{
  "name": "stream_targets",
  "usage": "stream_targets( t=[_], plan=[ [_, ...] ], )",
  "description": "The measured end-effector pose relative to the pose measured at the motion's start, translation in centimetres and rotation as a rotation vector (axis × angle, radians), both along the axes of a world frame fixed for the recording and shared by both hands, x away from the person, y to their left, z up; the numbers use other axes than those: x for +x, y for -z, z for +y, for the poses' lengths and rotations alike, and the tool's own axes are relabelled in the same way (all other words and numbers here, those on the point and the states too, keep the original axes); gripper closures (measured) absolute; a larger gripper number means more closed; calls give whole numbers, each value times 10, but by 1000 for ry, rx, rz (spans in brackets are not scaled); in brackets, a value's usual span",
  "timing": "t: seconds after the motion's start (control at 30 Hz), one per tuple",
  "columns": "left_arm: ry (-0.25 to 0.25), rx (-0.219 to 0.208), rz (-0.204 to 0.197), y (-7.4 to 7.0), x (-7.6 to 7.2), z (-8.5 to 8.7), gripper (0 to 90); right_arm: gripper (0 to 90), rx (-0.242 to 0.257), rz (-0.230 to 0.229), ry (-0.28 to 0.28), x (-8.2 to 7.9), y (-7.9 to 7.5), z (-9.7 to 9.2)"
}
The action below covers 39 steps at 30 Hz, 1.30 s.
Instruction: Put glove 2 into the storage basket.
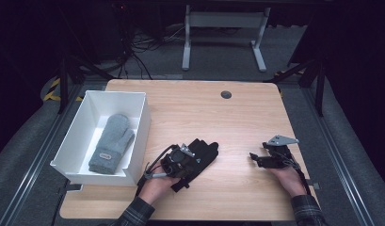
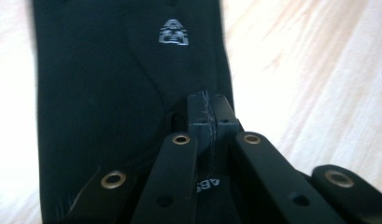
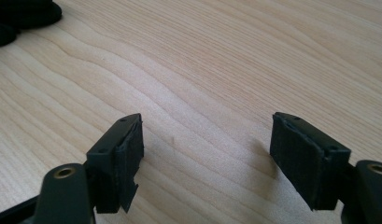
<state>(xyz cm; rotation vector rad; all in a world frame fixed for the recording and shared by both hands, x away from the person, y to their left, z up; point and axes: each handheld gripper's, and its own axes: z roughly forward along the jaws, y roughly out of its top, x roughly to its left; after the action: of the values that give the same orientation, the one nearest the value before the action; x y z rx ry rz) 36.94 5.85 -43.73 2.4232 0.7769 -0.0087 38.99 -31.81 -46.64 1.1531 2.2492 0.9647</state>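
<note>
At the far left a white bin (image 1: 139, 123) already holds a grey mitten (image 1: 112, 143), so we read this as gathering gloves into it. Just right of it, near the table's front, our left gripper (image 2: 208, 122) has its jaws pressed together on the edge of the black glove (image 1: 204, 151) — pinching fabric to lift it. Farther right, our right gripper (image 3: 207, 156) stands spread over bare table (image 3: 216, 70) — free.

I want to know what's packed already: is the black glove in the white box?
No, the black glove lies on the table; the white box holds a grey mitten.
</note>
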Motion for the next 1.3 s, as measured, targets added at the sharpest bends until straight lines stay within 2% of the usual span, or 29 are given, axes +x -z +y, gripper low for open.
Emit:
stream_targets(
  t=[0.07,0.13,0.17,0.2,0.27,0.3,0.33,0.37,0.43,0.5,0.6,0.77,0.87,1.07,1.3],
  plan=[
    [-11,-20,-16,-4,1,5,891,249,11,2,4,1,1,-1],
    [-25,-40,-40,-9,2,8,806,246,19,7,4,1,1,-1],
    [-25,-40,-40,-9,2,8,753,246,19,7,4,1,1,-1],
    [-50,-61,-76,-14,4,11,666,241,20,7,6,1,1,-1],
    [-56,-59,-92,-16,6,11,557,241,20,8,6,1,1,-1],
    [-55,-67,-119,-18,8,10,503,240,18,8,8,1,1,-1],
    [-55,-67,-119,-18,8,10,464,240,18,8,8,1,1,-1],
    [-53,-64,-139,-19,10,8,464,239,18,8,7,1,1,-1],
    [-40,-50,-165,-16,13,3,365,238,19,10,10,2,2,-1],
    [-36,-40,-173,-14,14,1,317,238,20,11,10,2,2,-1],
    [-34,7,-187,-7,17,-5,264,236,22,12,10,2,2,-1],
    [-43,58,-181,4,24,-10,243,235,21,13,9,2,2,-1],
    [-39,74,-172,10,26,-11,231,234,22,13,10,2,2,-1],
    [-39,44,-129,17,31,-7,210,233,22,13,9,2,2,-1],
    [-37,33,-130,18,30,-5,223,230,21,13,8,2,2,-1]
  ],
)
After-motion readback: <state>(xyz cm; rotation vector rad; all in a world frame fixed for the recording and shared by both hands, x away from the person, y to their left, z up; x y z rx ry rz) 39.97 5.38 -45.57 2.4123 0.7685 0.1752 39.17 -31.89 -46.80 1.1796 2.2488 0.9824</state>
